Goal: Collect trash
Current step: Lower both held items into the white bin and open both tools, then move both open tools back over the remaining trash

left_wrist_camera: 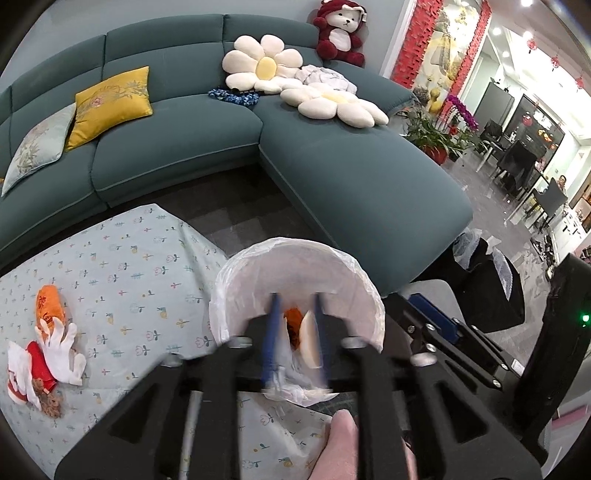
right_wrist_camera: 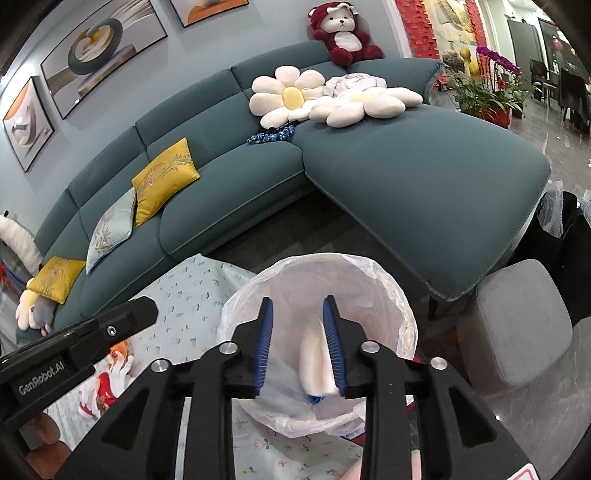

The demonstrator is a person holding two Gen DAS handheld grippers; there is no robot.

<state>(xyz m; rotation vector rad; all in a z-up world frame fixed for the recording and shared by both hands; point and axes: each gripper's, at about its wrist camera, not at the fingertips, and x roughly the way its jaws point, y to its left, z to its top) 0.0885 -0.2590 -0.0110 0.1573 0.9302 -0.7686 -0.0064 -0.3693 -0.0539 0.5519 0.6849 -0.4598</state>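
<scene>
A round bin lined with a white plastic bag (left_wrist_camera: 354, 273) stands at the edge of a table with a floral cloth (left_wrist_camera: 122, 266); it also shows in the right wrist view (right_wrist_camera: 391, 291). My left gripper (left_wrist_camera: 295, 325) is over the bin, jaws apart, with a pale wedge-shaped piece (left_wrist_camera: 309, 345) and an orange scrap (left_wrist_camera: 293, 317) between the fingers, blurred. My right gripper (right_wrist_camera: 298, 321) is open over the same bin; a white wrapper piece (right_wrist_camera: 314, 362) lies against the right finger (right_wrist_camera: 334, 354). Red, white and orange wrappers (left_wrist_camera: 48, 343) lie on the cloth at left.
A teal corner sofa (left_wrist_camera: 332, 166) with yellow cushions (left_wrist_camera: 110, 103), flower cushions (left_wrist_camera: 264, 62) and a red plush bear (left_wrist_camera: 340, 33) stands behind. A grey stool (right_wrist_camera: 517, 325) is right of the bin. A dark bin with a bag (left_wrist_camera: 487, 269) stands by the sofa end.
</scene>
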